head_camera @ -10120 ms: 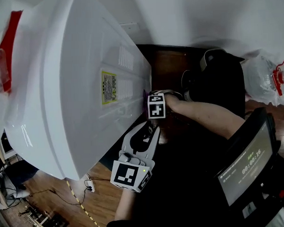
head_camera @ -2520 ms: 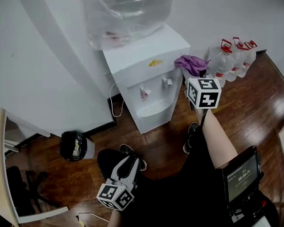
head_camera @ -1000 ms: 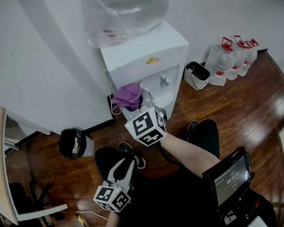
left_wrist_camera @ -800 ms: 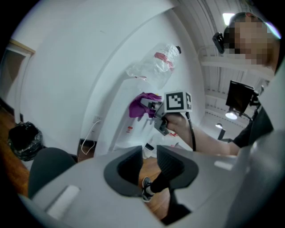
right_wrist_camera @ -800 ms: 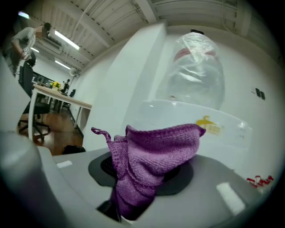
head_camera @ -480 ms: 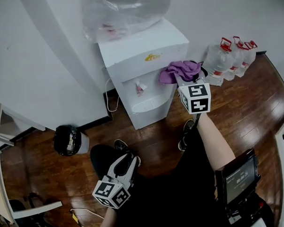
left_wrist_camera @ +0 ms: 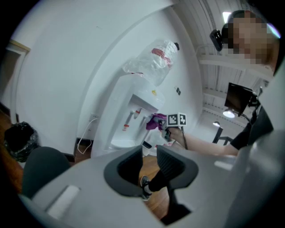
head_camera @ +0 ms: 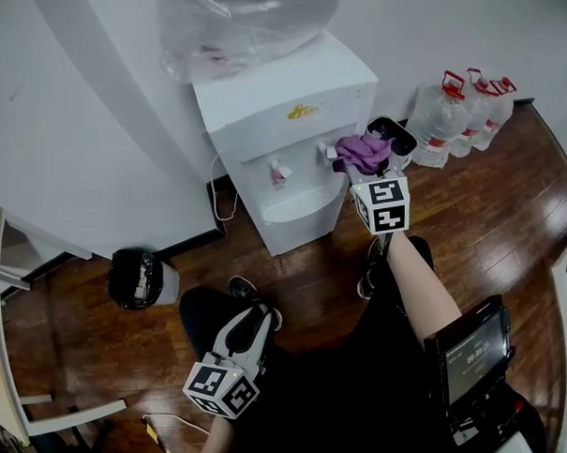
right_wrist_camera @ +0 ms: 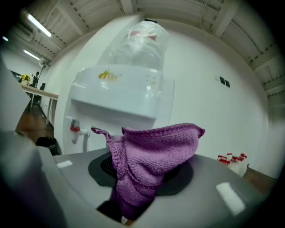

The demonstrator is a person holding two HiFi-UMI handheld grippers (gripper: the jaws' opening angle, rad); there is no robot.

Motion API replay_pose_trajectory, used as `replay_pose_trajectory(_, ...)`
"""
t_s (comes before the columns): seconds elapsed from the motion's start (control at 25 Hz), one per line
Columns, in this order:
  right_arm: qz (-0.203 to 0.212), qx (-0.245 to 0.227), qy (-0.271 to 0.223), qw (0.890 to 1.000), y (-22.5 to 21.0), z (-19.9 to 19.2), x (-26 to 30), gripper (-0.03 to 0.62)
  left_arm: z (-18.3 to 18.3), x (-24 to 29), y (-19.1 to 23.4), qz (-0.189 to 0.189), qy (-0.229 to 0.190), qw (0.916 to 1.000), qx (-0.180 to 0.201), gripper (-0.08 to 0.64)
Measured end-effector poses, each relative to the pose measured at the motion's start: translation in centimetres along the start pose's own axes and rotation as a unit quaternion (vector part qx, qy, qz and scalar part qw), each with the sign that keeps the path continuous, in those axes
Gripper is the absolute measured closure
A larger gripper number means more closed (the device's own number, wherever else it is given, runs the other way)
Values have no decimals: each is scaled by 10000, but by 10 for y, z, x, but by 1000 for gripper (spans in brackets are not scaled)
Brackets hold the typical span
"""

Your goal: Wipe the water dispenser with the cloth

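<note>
The white water dispenser (head_camera: 288,108) stands against the wall with a plastic-wrapped bottle (head_camera: 247,25) on top. My right gripper (head_camera: 365,170) is shut on a bunched purple cloth (head_camera: 363,150). It holds the cloth at the dispenser's front right, beside the right tap (head_camera: 329,151); I cannot tell whether they touch. In the right gripper view the cloth (right_wrist_camera: 156,147) hides both jaws, with the dispenser (right_wrist_camera: 120,95) behind. My left gripper (head_camera: 257,314) hangs low over the person's lap. Its jaws (left_wrist_camera: 149,153) stand a little apart with nothing between them.
Several water jugs with red caps (head_camera: 457,110) and a small white bin (head_camera: 392,136) stand right of the dispenser. A black bin (head_camera: 135,274) sits at the left wall. A cable (head_camera: 221,191) hangs beside the dispenser. A screen (head_camera: 472,353) hangs at the person's front.
The right gripper has carried the cloth from the dispenser's lower left front across to its right side, then slightly down beside the right tap. The left gripper has stayed in place.
</note>
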State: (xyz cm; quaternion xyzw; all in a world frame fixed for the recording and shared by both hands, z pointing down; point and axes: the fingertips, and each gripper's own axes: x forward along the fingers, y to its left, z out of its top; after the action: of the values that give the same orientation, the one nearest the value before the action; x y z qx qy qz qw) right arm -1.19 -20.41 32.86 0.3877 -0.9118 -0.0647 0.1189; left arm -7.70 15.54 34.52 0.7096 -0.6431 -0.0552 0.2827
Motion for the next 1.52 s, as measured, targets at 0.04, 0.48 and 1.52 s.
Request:
replay_pose_trajectory(0.04, 81, 29, 229, 9997, 7, -23, 7, 416, 1, -1, 0, 21, 24, 10000, 3, 436)
replay_pose_trajectory(0.48, 568, -368, 1112, 9915, 20, -83, 21, 416, -3, -1, 5, 98, 70, 9999, -59, 436)
replay_pose_trajectory(1.52, 501, 121, 717, 9961, 17, -74, 26, 416, -5, 11, 12, 164, 243, 9996, -38, 436)
